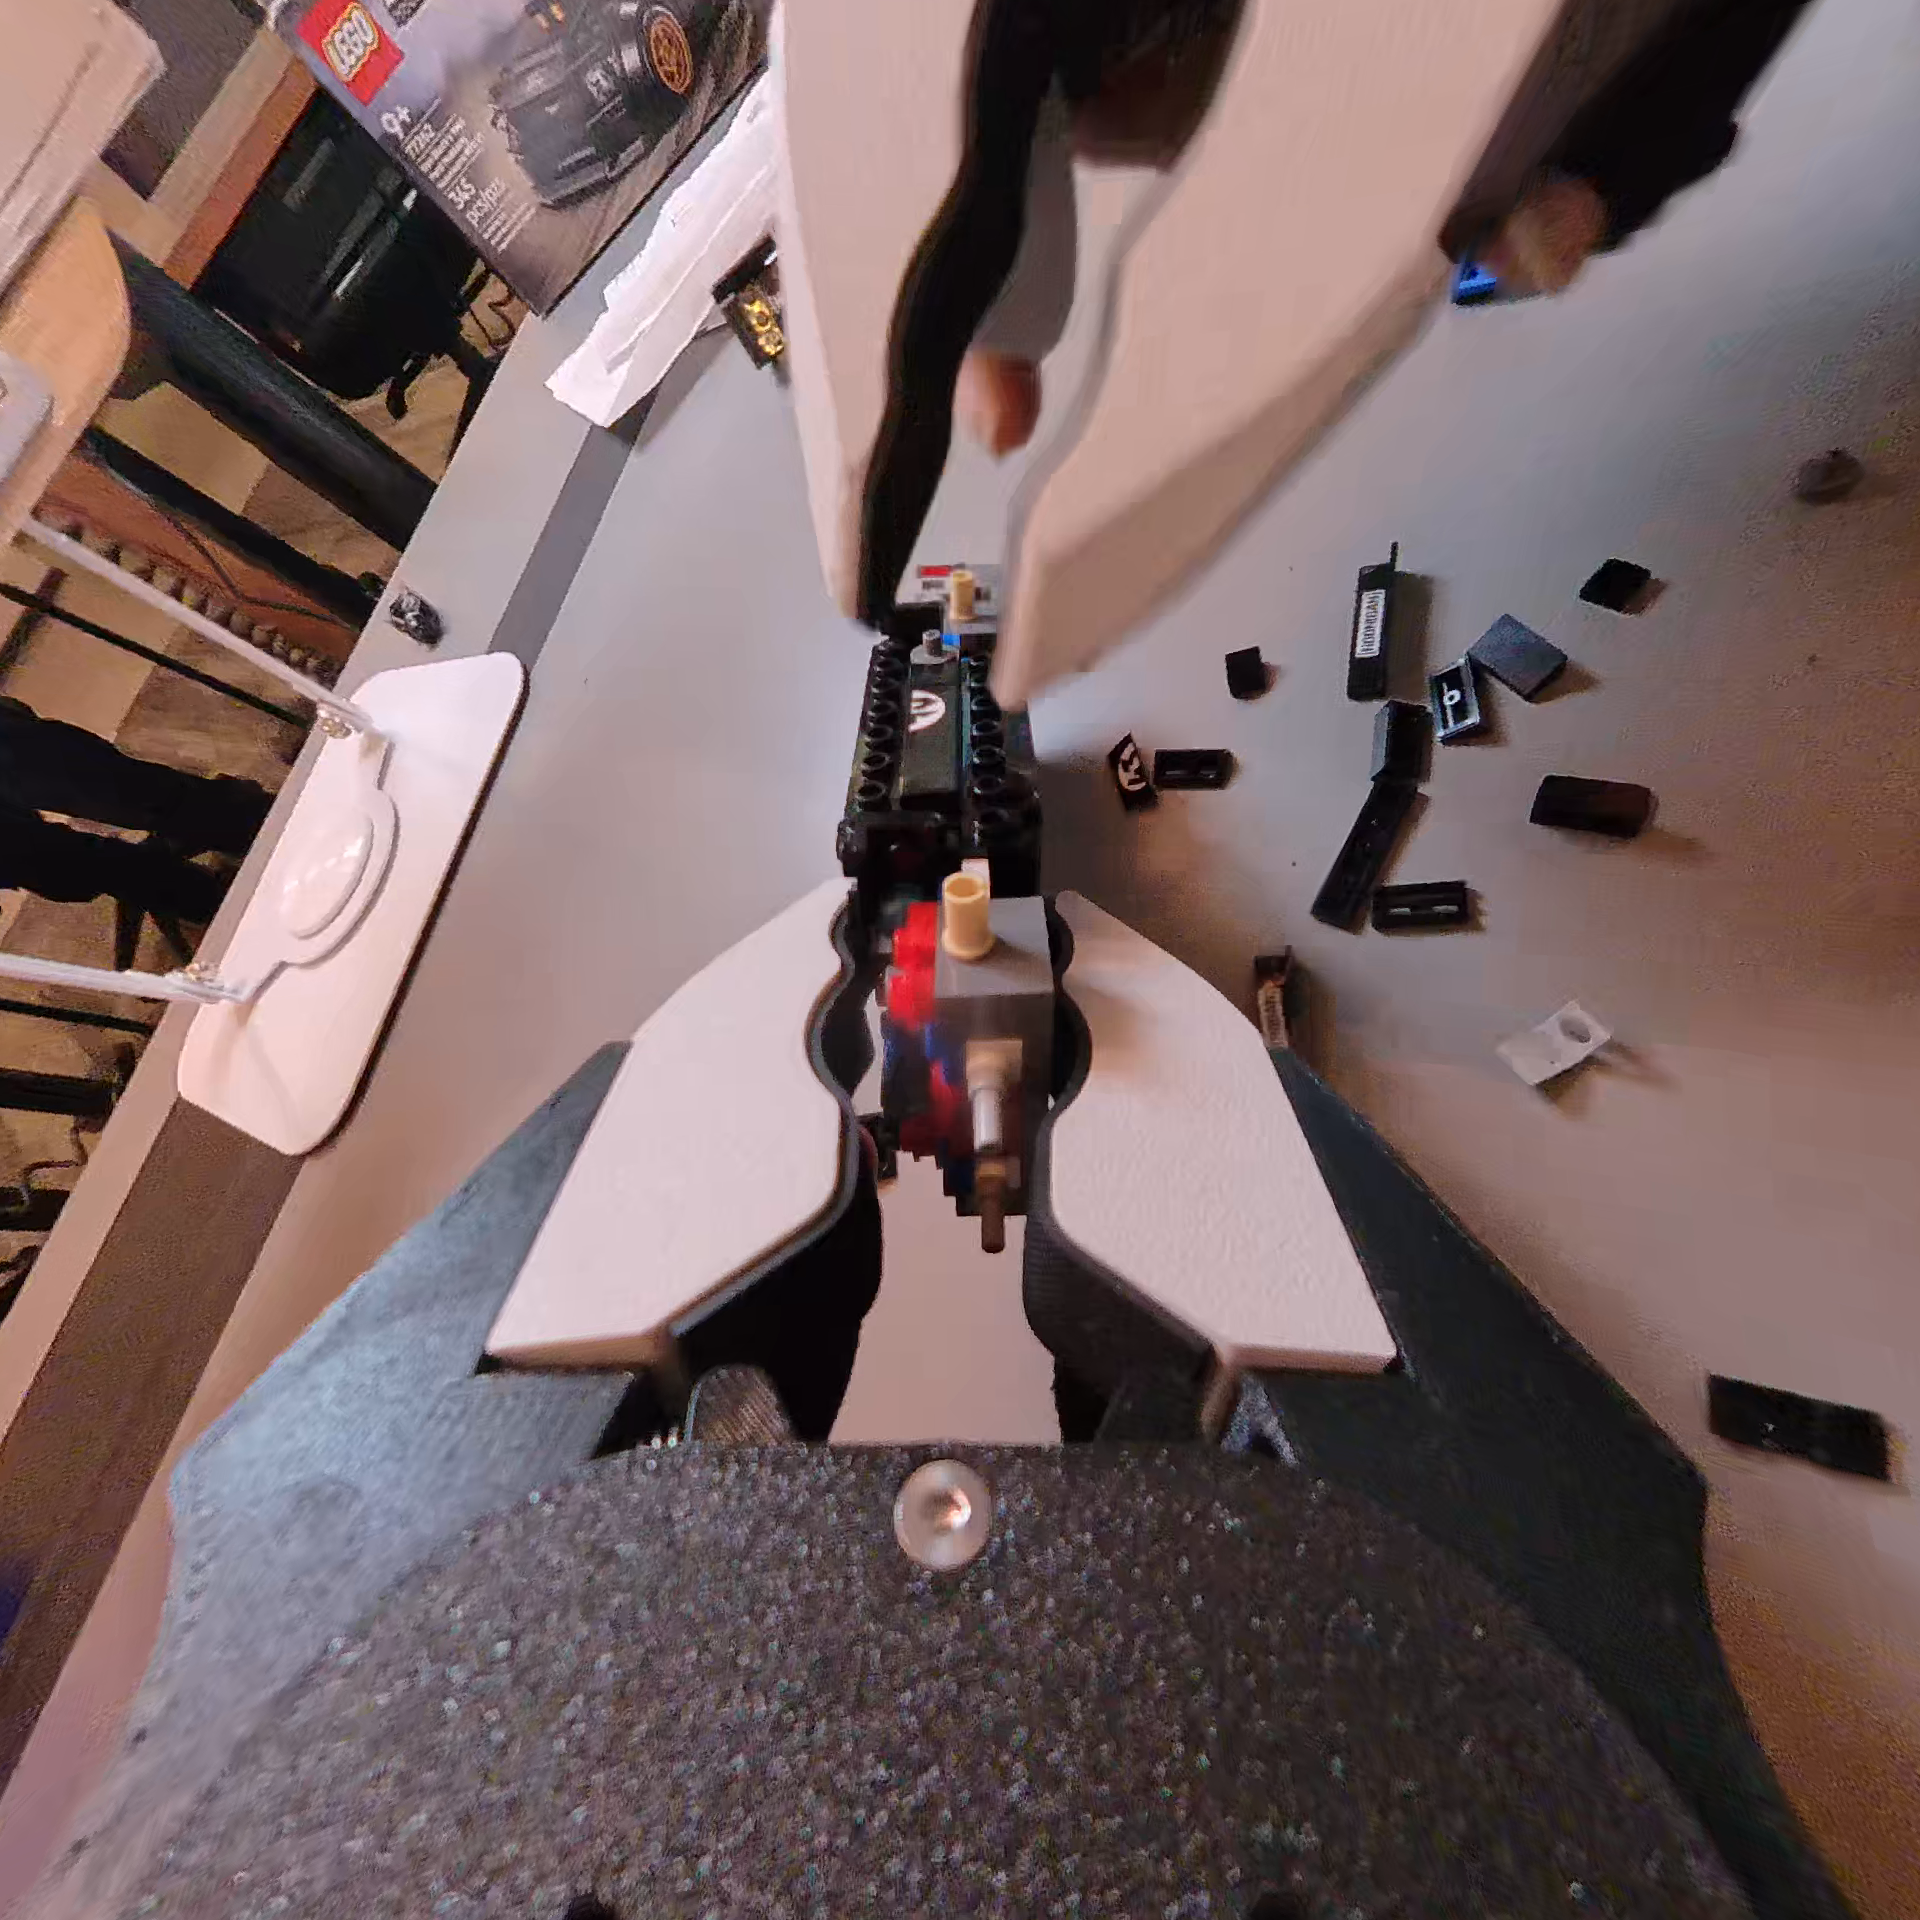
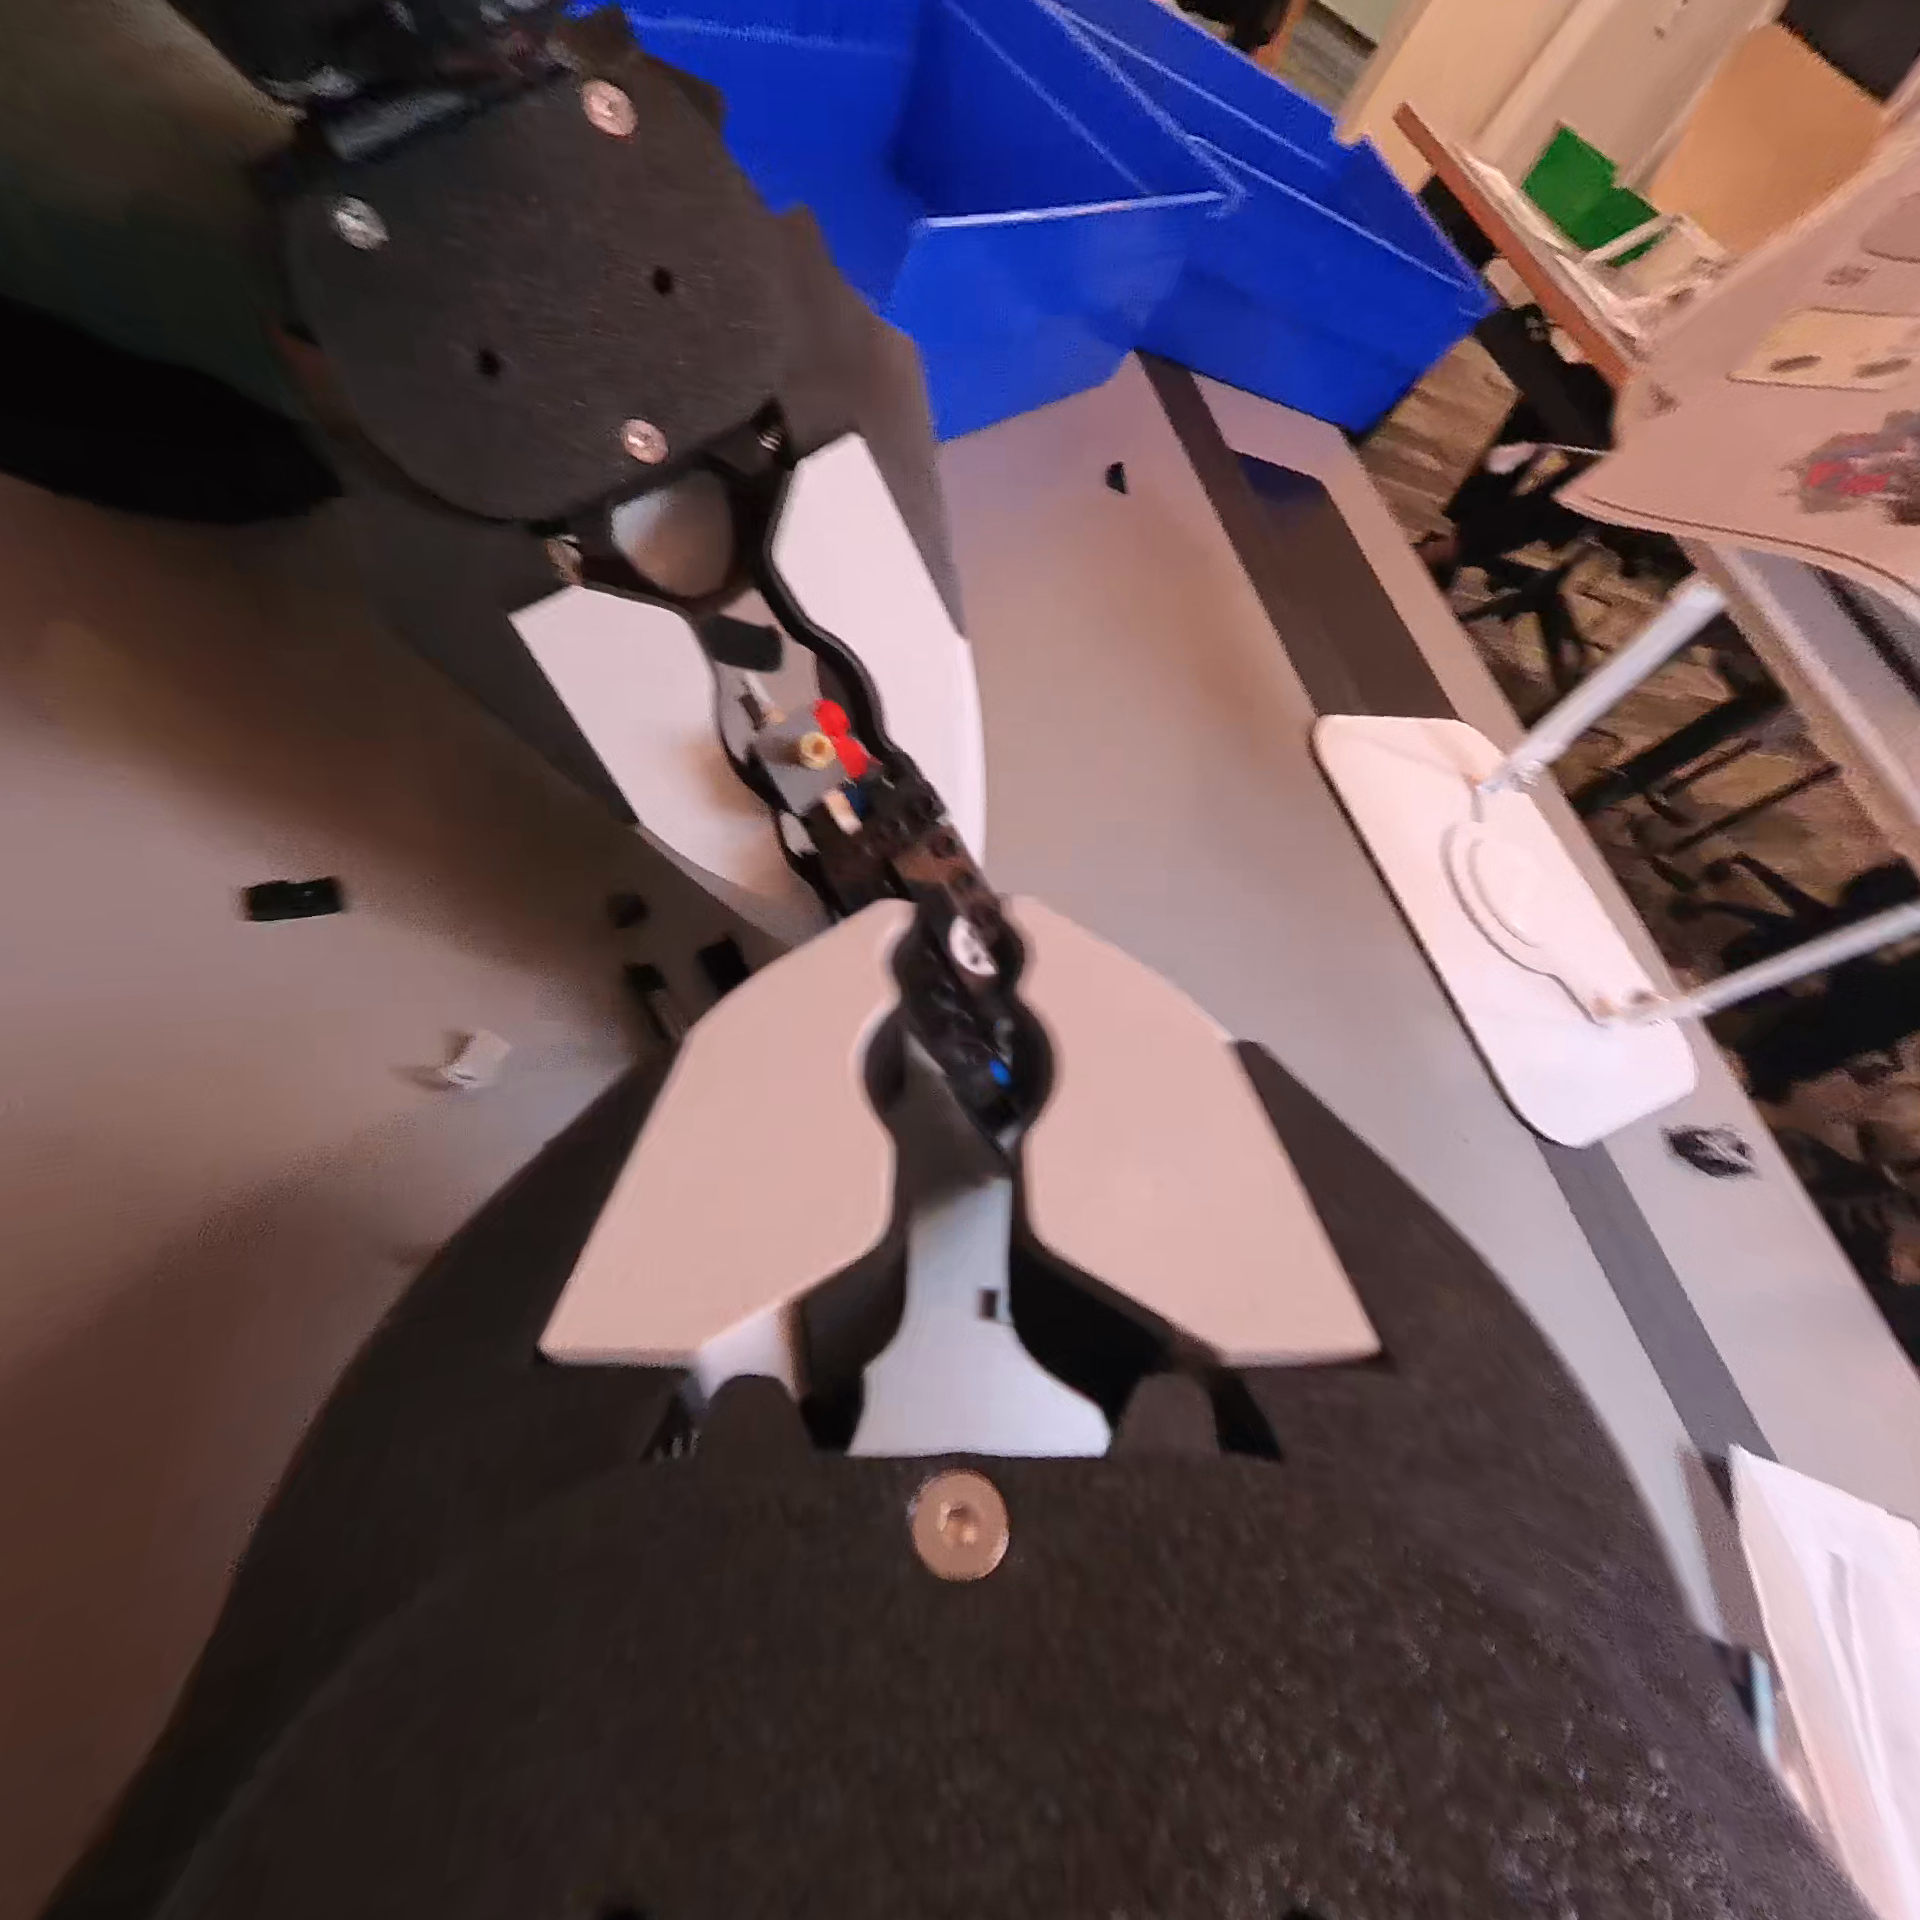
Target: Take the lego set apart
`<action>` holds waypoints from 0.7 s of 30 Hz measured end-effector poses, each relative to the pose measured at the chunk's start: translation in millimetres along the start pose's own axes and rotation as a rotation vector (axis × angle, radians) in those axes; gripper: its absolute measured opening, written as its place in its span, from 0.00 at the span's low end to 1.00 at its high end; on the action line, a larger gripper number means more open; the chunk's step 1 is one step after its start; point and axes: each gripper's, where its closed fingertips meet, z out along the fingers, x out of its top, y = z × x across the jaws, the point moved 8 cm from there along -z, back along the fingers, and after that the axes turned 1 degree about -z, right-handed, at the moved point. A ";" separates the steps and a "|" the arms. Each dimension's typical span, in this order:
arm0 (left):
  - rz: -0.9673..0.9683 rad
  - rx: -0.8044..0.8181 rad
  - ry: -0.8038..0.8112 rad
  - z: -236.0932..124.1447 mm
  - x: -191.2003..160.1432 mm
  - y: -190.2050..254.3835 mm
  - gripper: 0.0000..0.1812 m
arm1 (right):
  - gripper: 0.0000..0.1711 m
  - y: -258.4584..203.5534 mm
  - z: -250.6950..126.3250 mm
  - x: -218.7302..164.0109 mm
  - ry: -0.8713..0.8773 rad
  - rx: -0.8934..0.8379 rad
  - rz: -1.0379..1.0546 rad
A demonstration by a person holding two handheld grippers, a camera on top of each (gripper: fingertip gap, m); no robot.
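Black lego chassis pinched at both ends, left tongs, right tongs, above grey table.

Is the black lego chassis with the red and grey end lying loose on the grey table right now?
No, the black lego chassis is clamped at opposite ends by the left gripper and right gripper.

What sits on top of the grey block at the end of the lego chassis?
A tan peg stands on the grey block, with red bricks beside it. The left hand-held gripper is clamped on this end of the lego chassis, so the block's flanks are covered.
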 end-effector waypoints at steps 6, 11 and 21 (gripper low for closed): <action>0.021 0.009 -0.011 -0.1 2.0 4.3 0.17 | 0.08 -4.8 10.4 1.9 -0.013 0.041 0.040; 0.030 0.016 -0.028 -1.1 1.6 5.5 0.17 | 0.04 -9.3 12.4 3.9 -0.031 0.026 0.015; 0.029 0.005 -0.006 -0.7 3.7 7.0 0.17 | 0.00 10.1 11.9 -5.3 -0.131 -0.313 0.027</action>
